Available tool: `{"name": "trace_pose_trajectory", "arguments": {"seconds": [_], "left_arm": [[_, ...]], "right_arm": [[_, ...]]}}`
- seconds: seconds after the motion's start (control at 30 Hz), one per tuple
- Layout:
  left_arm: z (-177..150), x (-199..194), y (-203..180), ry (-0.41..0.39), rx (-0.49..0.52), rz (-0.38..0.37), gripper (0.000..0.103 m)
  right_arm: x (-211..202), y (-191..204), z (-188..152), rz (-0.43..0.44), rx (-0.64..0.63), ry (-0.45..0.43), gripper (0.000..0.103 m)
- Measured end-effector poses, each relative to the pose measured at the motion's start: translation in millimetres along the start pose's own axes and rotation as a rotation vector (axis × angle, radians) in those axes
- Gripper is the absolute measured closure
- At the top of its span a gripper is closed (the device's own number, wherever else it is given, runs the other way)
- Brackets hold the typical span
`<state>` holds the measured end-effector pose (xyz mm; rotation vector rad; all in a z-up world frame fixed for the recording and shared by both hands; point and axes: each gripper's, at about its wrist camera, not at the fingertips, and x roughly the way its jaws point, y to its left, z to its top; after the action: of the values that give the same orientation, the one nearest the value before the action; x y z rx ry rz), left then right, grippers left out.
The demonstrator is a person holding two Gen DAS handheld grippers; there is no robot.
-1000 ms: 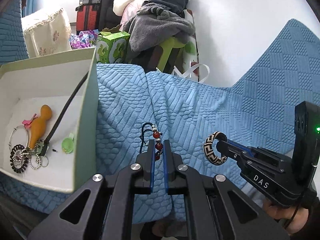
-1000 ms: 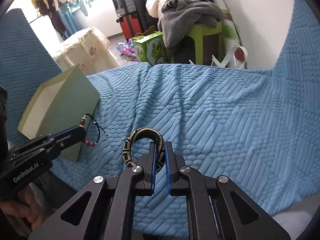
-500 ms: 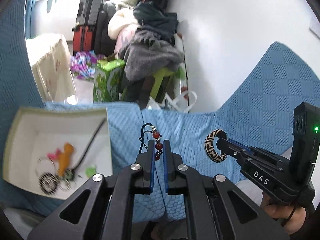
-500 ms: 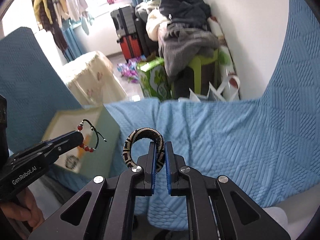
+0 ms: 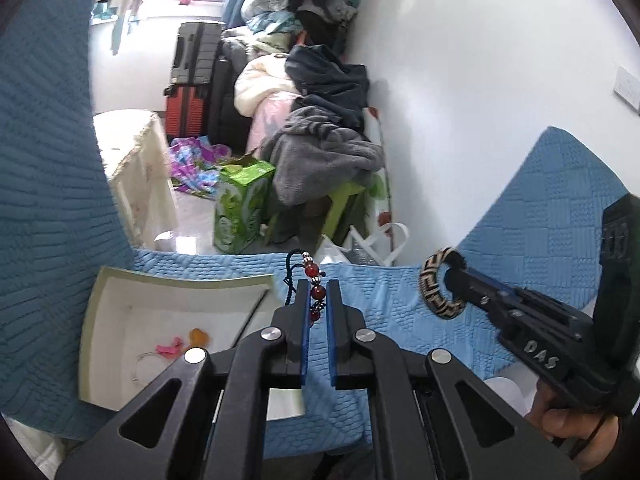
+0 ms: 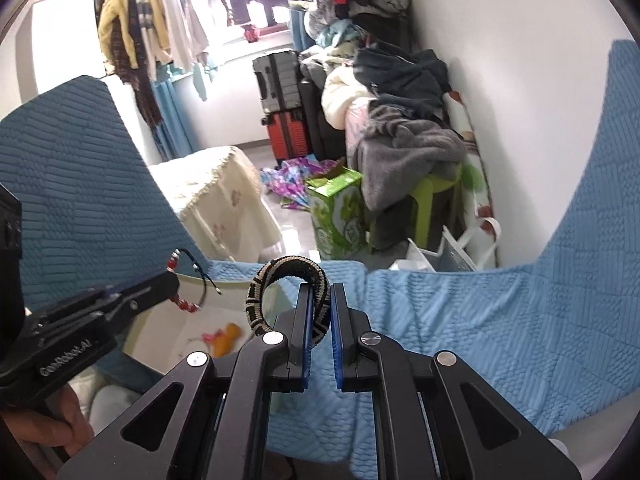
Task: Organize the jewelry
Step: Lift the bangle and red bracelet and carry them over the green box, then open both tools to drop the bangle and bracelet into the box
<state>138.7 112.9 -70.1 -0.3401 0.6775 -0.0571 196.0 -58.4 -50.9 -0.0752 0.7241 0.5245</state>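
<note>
Blue quilted fabric (image 5: 400, 312) covers the sofa or bed where the work is done, and on it lies a white open box (image 5: 94, 320) with pale green walls. Both claws are high above this cover, each one carrying a piece of jewelry.

The left claw (image 5: 318, 300) is closed on a bead bracelet (image 5: 314, 280) of red beads, small silver beads and dark cord. Only some beads sit between the blue pads; the cord loop stands up free above the tips. The right claw (image 6: 320, 308) is closed on a woven bangle (image 6: 280, 280) with a black and beige key pattern. It grips the bangle at one side, so most of the ring stands out to the left of the tips.

Inside the box I can see already an orange piece (image 5: 199, 336), a pink piece (image 5: 170, 347) and a thin wire ring (image 5: 150, 360). The box is below and to the left of both claws, and I judge that both pieces must go there.

Risks from here:
- The bead bracelet is held by little contact on round beads. A quick swing may make it slip out and fall on the cover, outside the box.
- The two claws are near each other, and both must reach the same box. They may collide, or the cord may catch on the bangle.
- A release from this height can let the bangle bounce or roll over the box wall.
</note>
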Motion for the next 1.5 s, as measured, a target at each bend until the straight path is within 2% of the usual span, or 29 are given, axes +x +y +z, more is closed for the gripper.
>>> {"name": "trace_pose_trajectory", "arguments": {"seconds": [0.23, 0.5, 0.67, 0.8, 0.97, 1.0, 1.07, 1.1, 1.13, 1.2, 1.27, 1.33, 1.5], "left_arm": [[-9, -2, 40, 0.011, -0.039, 0.079, 0.096], [-29, 24, 90, 0.069, -0.078, 0.161, 0.096], [-44, 46, 111, 0.128, -0.118, 0.180, 0.096], [-56, 56, 123, 0.163, -0.150, 0.196, 0.096], [-54, 49, 124, 0.147, -0.168, 0.196, 0.096], [-52, 46, 122, 0.140, -0.166, 0.197, 0.096], [-48, 42, 118, 0.153, -0.145, 0.221, 0.096], [-48, 41, 116, 0.157, -0.139, 0.228, 0.095], [-47, 39, 116, 0.156, -0.143, 0.225, 0.091], [-43, 26, 113, 0.130, -0.149, 0.211, 0.076], [-38, 13, 106, 0.097, -0.137, 0.229, 0.049], [-33, 1, 99, 0.071, -0.121, 0.231, 0.046], [-17, -34, 73, 0.012, -0.059, 0.224, 0.043]], "right_arm": [[34, 40, -6, 0.063, -0.036, 0.037, 0.096], [97, 74, -35, 0.103, -0.102, 0.161, 0.096], [135, 83, -57, 0.112, -0.127, 0.247, 0.096], [148, 89, -68, 0.110, -0.150, 0.284, 0.096], [150, 86, -68, 0.106, -0.135, 0.299, 0.095], [147, 85, -65, 0.107, -0.130, 0.292, 0.093], [140, 84, -60, 0.097, -0.127, 0.268, 0.080], [134, 82, -56, 0.091, -0.121, 0.248, 0.070], [128, 80, -54, 0.090, -0.115, 0.234, 0.069], [117, 76, -47, 0.080, -0.107, 0.211, 0.068], [104, 73, -39, 0.069, -0.102, 0.183, 0.065], [88, 70, -30, 0.064, -0.096, 0.150, 0.055], [39, 66, -6, 0.066, -0.082, 0.042, 0.038]]}}
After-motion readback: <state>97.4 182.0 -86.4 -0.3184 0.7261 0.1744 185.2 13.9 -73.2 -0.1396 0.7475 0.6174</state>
